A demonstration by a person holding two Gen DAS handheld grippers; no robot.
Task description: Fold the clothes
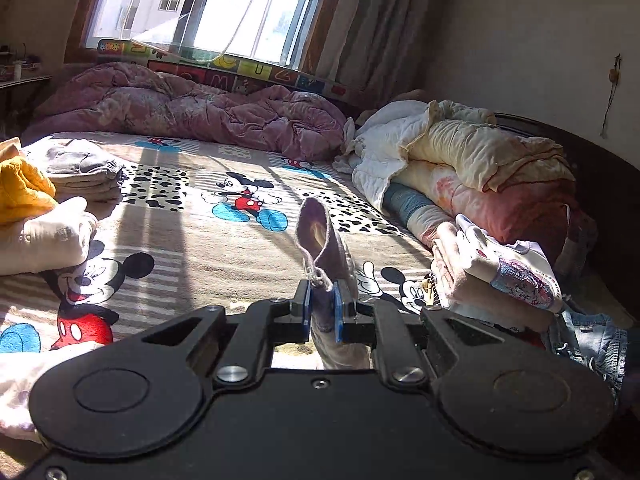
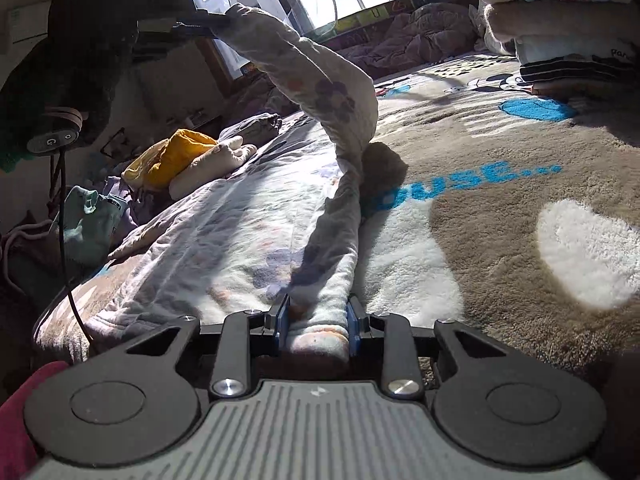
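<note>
Here the right tongs (image 2: pixel 316 322) pinch one end of the pale, flower-printed soft cotton garment (image 2: pixel 224 236), and the left tongs (image 1: pixel 323 312) pinch its cuff, raised above the Mickey-Mouse-print fleece bed cover (image 1: pixel 224 240). Judgement: keep both grips firm, carry the raised sleeve across the body lying flat on the bed, and lower it slowly so no creases are trapped.

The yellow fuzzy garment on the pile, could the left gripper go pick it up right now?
Probably not yet. The left gripper is shut on the cuff of the pale floral garment, so it would have to let go first. The yellow fuzzy garment lies uncovered on the pile, with open bedspread between.
</note>
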